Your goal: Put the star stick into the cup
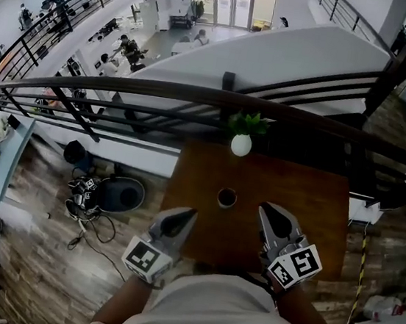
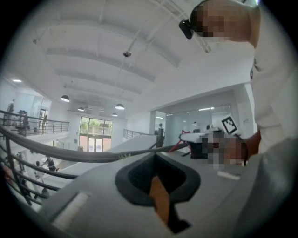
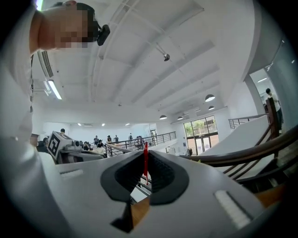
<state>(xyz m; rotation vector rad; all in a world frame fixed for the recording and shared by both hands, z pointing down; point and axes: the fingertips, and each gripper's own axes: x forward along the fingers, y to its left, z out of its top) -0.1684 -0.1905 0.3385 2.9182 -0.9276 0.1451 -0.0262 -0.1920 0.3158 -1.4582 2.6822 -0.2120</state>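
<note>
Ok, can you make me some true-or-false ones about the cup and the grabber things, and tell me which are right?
1. The right hand-held gripper is pinching a thin red star stick. True.
2. The star stick is standing in the cup. False: it is between the right hand-held gripper's jaws, not in the cup.
3. The cup sits on a brown wooden table. True.
4. The white vase has red flowers in it. False: it has green leaves.
5. The left hand-held gripper is holding the cup. False: its jaws are together with nothing between them.
</note>
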